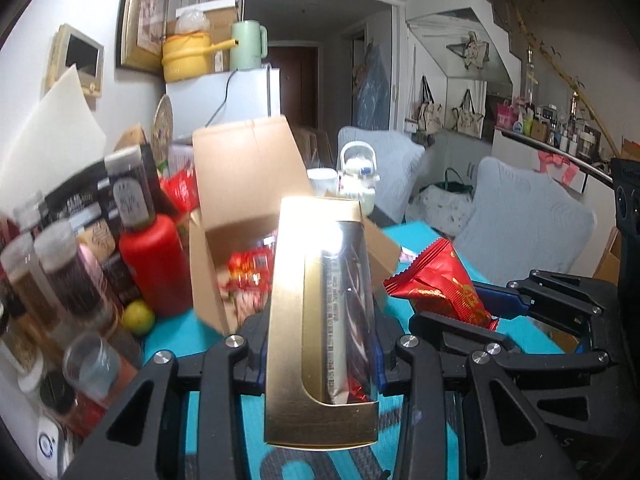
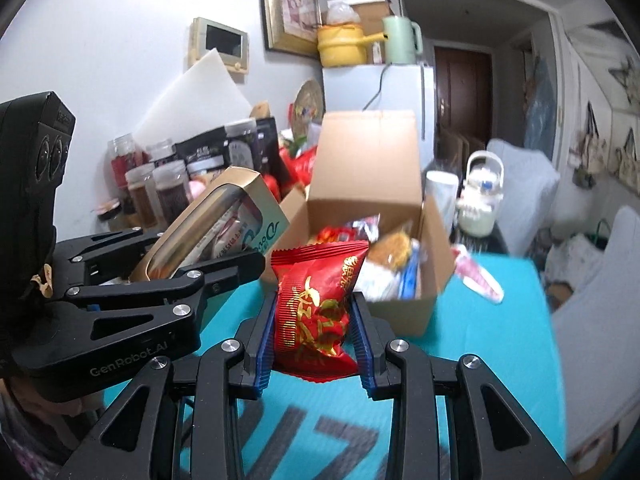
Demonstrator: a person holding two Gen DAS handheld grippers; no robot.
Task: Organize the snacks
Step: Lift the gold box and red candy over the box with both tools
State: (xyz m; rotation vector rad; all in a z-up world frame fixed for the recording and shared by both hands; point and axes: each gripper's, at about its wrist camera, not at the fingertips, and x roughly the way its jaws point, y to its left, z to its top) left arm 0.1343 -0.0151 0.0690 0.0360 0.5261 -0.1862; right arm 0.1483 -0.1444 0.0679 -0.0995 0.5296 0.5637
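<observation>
Snacks are held in both grippers above a turquoise table [image 2: 500, 344]. In the left wrist view, the left gripper [image 1: 322, 364] is pinched on a long gold box [image 1: 320, 320] with a clear window, its blue pads pressed against the box's two long sides; the box stands nearly upright between the fingers and a wrapped bar shows through the window. In the right wrist view, the right gripper [image 2: 314, 344] is clamped on a red packet [image 2: 316, 304] with gold lettering, the ribbed blue pads squeezing it from both sides so the wrapper bulges above and below them. Each gripper also shows in the other's view: the right one with its red packet at the lower right of the left view, the left one with its gold box tilted at the left of the right view. Just beyond both held snacks sits an open cardboard box [image 2: 400, 304] on the table, its flap raised at the back and more wrapped snacks heaped inside. Left of the box stand a red bottle [image 1: 156, 264], several jars [image 1: 64, 268] with grey lids and a small green fruit [image 1: 138, 316]. A white teapot [image 2: 480, 200] stands behind the box, to its right.
</observation>
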